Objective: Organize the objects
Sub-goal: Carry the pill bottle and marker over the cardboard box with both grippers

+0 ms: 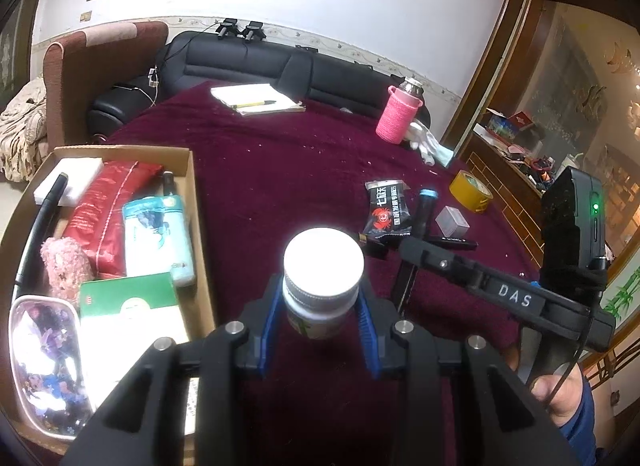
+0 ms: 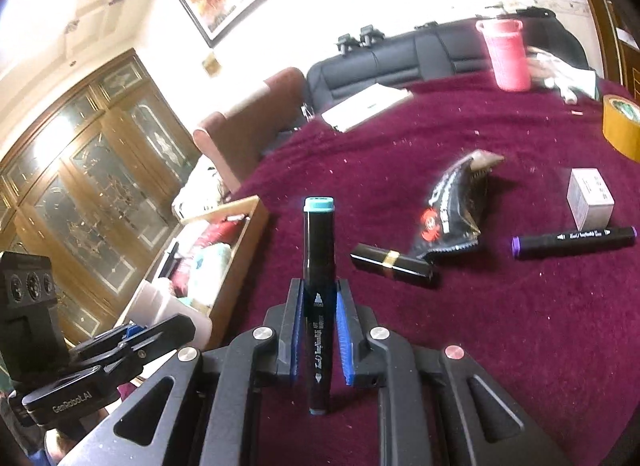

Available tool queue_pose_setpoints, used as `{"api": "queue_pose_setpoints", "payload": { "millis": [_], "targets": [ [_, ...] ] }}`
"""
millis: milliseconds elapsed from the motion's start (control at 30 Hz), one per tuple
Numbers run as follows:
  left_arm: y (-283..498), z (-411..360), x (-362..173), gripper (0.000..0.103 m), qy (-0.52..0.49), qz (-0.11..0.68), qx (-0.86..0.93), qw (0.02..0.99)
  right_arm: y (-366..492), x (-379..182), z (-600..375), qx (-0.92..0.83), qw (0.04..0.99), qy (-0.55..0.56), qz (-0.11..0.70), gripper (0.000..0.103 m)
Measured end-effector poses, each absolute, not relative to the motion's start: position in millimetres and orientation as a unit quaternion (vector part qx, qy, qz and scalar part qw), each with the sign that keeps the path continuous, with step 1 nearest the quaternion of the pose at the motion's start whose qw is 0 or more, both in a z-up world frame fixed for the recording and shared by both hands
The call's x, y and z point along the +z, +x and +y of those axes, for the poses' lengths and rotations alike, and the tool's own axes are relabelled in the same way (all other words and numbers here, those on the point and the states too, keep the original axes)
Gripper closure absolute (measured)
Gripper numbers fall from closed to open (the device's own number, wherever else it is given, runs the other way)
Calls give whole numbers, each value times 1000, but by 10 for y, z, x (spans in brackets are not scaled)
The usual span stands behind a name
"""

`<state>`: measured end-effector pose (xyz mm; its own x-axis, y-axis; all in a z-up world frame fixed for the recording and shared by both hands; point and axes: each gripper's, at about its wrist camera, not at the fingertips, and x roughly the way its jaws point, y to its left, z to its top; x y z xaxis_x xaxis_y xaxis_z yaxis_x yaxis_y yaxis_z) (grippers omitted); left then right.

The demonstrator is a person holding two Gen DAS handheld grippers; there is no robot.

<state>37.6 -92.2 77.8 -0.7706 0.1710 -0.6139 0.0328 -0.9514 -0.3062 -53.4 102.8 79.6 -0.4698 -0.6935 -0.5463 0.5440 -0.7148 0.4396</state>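
Maroon tablecloth (image 2: 480, 326): lipstick (image 2: 392, 264), black packet (image 2: 452, 209), purple-capped marker (image 2: 576, 240)

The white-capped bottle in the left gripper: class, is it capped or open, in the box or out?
Capped and out: the white-capped bottle hangs between the left gripper pads, beside the cardboard box.

Between the left fingers (image 1: 366, 326), blue ribbed rubber-like pads, sits a bottle (image 1: 322, 286) of smooth plastic with a matt white, ridged cap. Left of them, the box (image 1: 192, 185) is plain brown cardboard. Between the right fingers (image 2: 343, 336) stands a marker (image 2: 318, 286) of glossy black plastic. Beneath both, the cloth (image 1: 280, 169) is deep-red, fuzzy, lint-flecked. Right of the marker lies a shiny crinkled packet (image 2: 452, 209).
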Motion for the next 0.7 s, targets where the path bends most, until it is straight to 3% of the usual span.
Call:
{"api": "queue_pose_setpoints", "payload": {
  "millis": [467, 700],
  "targets": [
    [943, -1417, 1027, 69, -298, -164, 940, 9, -175, 1150, 903, -855, 409, 298, -112, 86],
    [1241, -1872, 1051, 69, -293, -167, 941, -42, 59, 1317, 545, -814, 469, 315, -133, 86]
  ]
}}
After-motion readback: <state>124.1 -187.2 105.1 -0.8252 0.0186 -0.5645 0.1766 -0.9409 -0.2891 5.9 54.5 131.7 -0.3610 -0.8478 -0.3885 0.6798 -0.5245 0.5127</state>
